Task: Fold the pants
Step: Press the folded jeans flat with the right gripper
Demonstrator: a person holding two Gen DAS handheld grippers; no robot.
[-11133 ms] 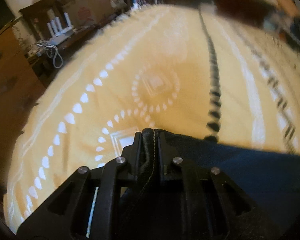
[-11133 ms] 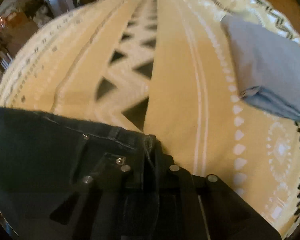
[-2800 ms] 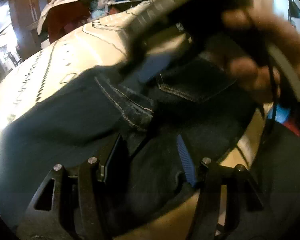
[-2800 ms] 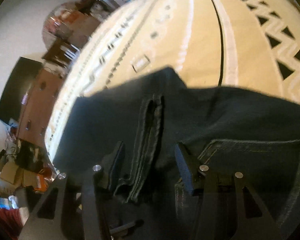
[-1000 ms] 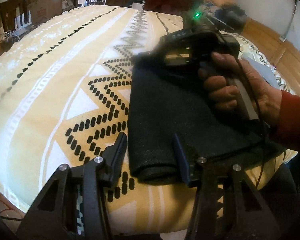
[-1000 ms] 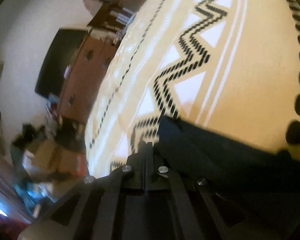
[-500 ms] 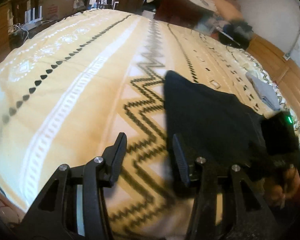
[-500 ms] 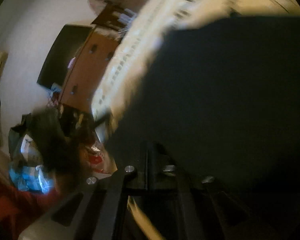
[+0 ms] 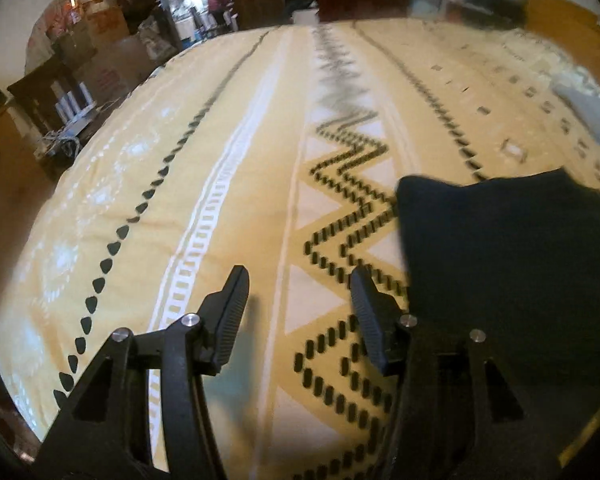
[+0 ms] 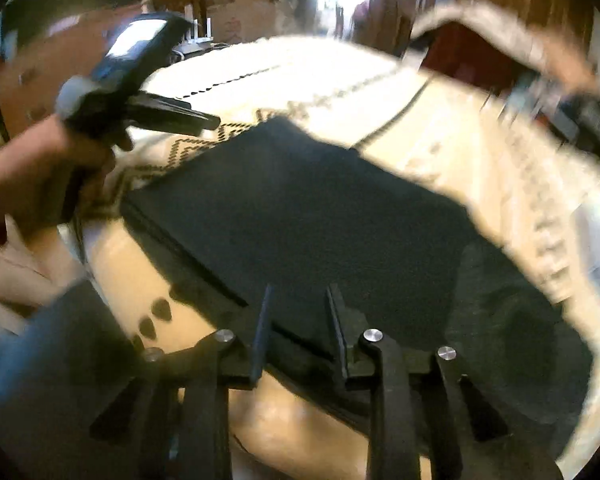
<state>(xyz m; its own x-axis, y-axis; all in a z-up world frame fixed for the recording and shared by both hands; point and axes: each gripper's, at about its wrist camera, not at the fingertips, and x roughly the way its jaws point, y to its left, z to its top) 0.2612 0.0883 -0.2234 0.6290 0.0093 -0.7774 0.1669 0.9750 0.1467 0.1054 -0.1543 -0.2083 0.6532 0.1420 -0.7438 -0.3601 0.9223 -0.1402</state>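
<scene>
The dark blue pants (image 9: 508, 248) lie folded into a flat rectangle on the yellow patterned bedspread (image 9: 236, 184), at the right of the left wrist view. My left gripper (image 9: 298, 276) is open and empty, over the bedspread just left of the pants. In the right wrist view the folded pants (image 10: 308, 208) fill the middle. My right gripper (image 10: 300, 296) is open and empty above their near edge. The left gripper (image 10: 204, 120), held in a hand, also shows at upper left there, beside the pants' far corner.
A folded grey-blue garment (image 9: 592, 116) lies on the bed at far right. A wooden dresser (image 9: 4, 160) and boxes (image 9: 112, 60) stand beyond the bed's left edge. A wooden headboard (image 9: 564, 20) is at the back right.
My right gripper has opened and let go of the pants, then drawn back to their near edge. My left gripper has shifted left, off the pants, still open.
</scene>
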